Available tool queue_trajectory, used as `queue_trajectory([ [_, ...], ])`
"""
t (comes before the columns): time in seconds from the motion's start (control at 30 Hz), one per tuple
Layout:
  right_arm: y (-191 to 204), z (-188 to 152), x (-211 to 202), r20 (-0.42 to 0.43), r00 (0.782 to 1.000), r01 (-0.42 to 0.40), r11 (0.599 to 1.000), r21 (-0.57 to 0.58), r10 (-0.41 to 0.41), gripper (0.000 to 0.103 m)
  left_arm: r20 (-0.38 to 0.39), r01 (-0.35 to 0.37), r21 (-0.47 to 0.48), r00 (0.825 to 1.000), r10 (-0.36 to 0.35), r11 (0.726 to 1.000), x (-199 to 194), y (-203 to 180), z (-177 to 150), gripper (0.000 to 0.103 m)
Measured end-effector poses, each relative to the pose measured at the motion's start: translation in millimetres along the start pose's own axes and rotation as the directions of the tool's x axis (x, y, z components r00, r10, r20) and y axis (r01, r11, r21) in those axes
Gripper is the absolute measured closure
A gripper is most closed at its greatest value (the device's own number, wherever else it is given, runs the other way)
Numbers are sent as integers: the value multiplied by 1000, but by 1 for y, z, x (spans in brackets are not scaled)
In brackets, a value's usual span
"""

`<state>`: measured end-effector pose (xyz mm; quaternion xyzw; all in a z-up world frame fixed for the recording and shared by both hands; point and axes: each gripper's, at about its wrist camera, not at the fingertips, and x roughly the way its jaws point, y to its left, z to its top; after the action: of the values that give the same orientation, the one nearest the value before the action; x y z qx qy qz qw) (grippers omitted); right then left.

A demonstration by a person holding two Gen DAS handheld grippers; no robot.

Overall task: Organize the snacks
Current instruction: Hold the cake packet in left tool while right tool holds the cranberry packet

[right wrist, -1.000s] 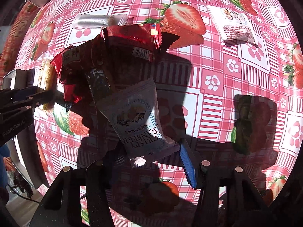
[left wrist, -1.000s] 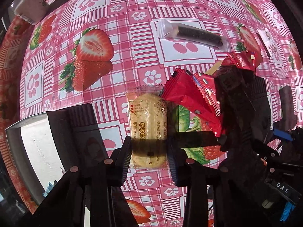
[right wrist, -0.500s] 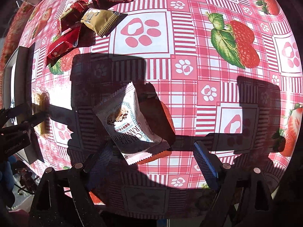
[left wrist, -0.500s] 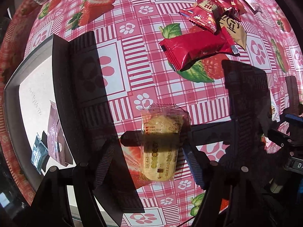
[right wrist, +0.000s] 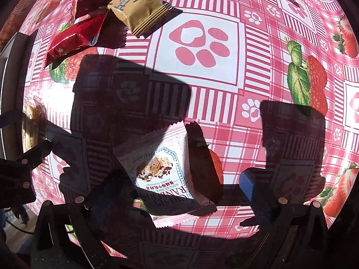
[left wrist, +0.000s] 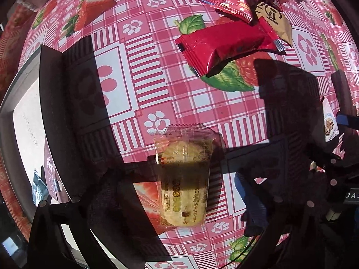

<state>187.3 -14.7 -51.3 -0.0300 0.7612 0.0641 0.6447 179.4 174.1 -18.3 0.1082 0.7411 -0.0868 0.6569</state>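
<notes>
Left tool [left wrist: 177, 188]: fingers spread, clear crinkly wrapper with pale yellow biscuit [left wrist: 182, 179] between them, grip unclear. Right tool [right wrist: 177, 190]: fingers wide, white cranberry nougat packet [right wrist: 166, 177] tilted between them, contact unclear. Glossy red packets [left wrist: 222, 44] and tan pillow pack [right wrist: 139, 11] on checked counter [right wrist: 224, 116]. Grey-rimmed tray [left wrist: 13, 103] at left.

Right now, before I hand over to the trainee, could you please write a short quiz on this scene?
1. True or false: the yellow cracker packet lies between the fingers of the left hand-held gripper.
2. What lies between the fingers of the right hand-held gripper? A) white cranberry nougat packet B) a banana C) a green bottle
3. Fill in: the tablecloth shows strawberries and ___ prints.
Key: 1 true; 2 A; 3 paw.
</notes>
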Motion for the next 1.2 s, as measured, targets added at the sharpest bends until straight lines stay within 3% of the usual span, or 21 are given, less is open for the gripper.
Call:
queue_trajectory([
  [0.2,14,9,3,-7,1000,2,1000,2,-2,0,6,5,3,1000,-5,1000,0,2,-3,0],
  [0.4,2,5,-3,-7,1000,1,1000,2,-1,0,13,8,3,1000,-8,1000,-1,-3,4,0],
  [0.5,-5,6,-6,-6,1000,2,1000,1,-2,0,17,9,4,1000,-9,1000,0,3,-5,0],
  [0.53,10,7,1,-5,1000,2,1000,0,-2,0,18,10,4,1000,-10,1000,-7,7,-13,0],
  [1.2,10,5,0,7,1000,3,1000,1,-3,0,28,12,4,1000,-12,1000,-2,3,-7,0],
])
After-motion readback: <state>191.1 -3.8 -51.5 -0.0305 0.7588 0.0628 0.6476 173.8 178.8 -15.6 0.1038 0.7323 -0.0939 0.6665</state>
